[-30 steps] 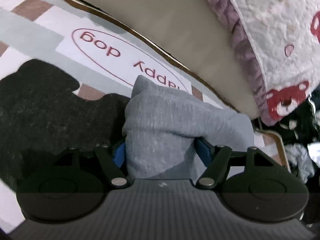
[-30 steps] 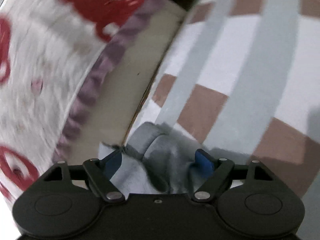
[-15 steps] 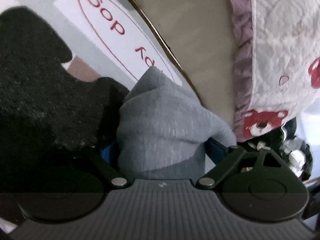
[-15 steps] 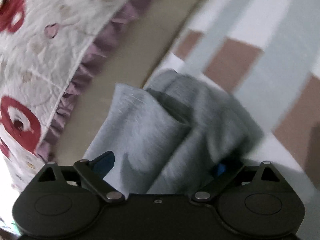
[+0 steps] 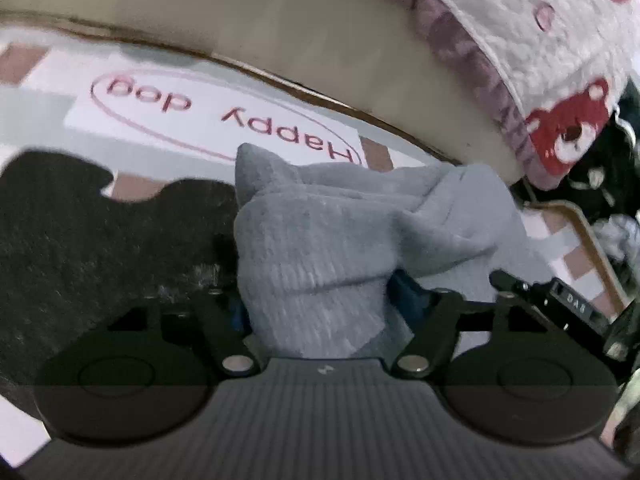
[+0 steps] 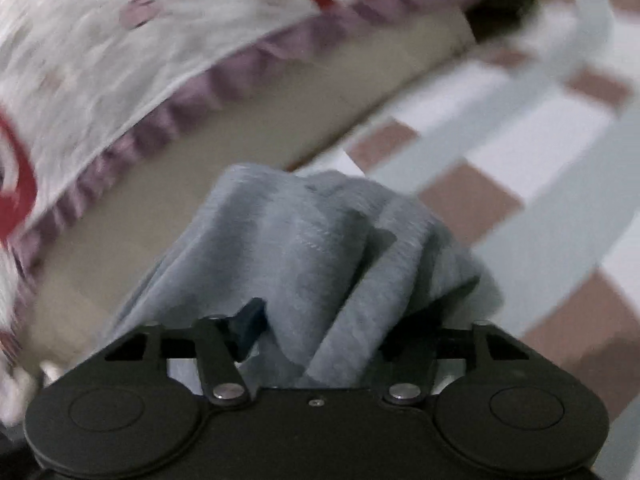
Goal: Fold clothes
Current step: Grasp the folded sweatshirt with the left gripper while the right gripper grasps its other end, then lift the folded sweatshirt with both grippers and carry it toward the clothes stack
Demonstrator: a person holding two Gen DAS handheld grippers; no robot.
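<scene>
I have the left tool and right tool each clamped on the bunched grey knit garment above the checked mat.

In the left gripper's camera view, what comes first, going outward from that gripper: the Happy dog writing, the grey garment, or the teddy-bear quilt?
1. grey garment: pinched in the left gripper.
2. Happy dog writing: on the mat, just beyond, centre-left.
3. teddy-bear quilt: farthest, upper right, above the mat's edge.

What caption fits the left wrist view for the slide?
Left claw shut on a bunched grey knit garment above a checked "Happy dog" mat, beside a black fuzzy cloth.
</scene>
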